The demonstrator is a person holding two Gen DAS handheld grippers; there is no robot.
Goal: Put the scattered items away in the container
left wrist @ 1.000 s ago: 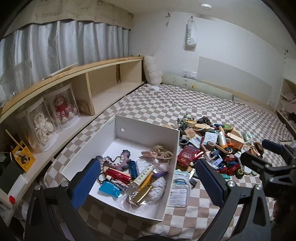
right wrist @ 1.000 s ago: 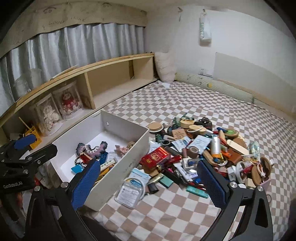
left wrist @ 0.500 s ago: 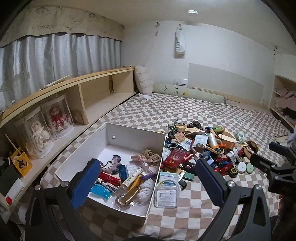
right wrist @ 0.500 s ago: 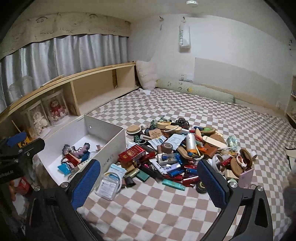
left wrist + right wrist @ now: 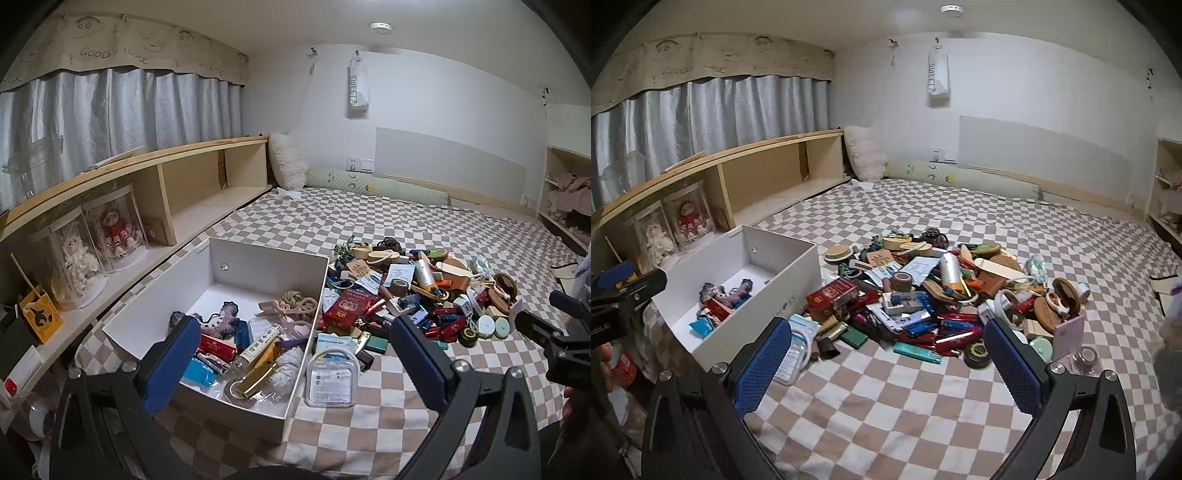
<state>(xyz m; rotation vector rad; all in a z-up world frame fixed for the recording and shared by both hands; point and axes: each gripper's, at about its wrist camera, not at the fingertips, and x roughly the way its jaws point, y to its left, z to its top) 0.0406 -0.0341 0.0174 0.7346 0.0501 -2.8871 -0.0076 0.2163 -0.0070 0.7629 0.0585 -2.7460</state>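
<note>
You held both grippers, left and right, apart and empty above the bed's near edge, box beside pile for short drops.

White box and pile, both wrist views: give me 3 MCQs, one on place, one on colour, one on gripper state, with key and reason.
1. Where does the clear plastic package lie?
A. inside the white box
B. on the checkered cover beside the box's outer wall
C. on the wooden shelf

2. What colour are the pads on the gripper fingers?
A. blue
B. red
C. white

3. How does the right gripper stand?
A. shut on a lighter
B. shut on nothing
C. open and empty

Key:
1 B: it rests on the checks just outside the white box, at the near corner.
2 A: both wrist views show blue textured pads.
3 C: its fingers are wide apart over bare cover, short of the pile; the left gripper is likewise open.
</note>
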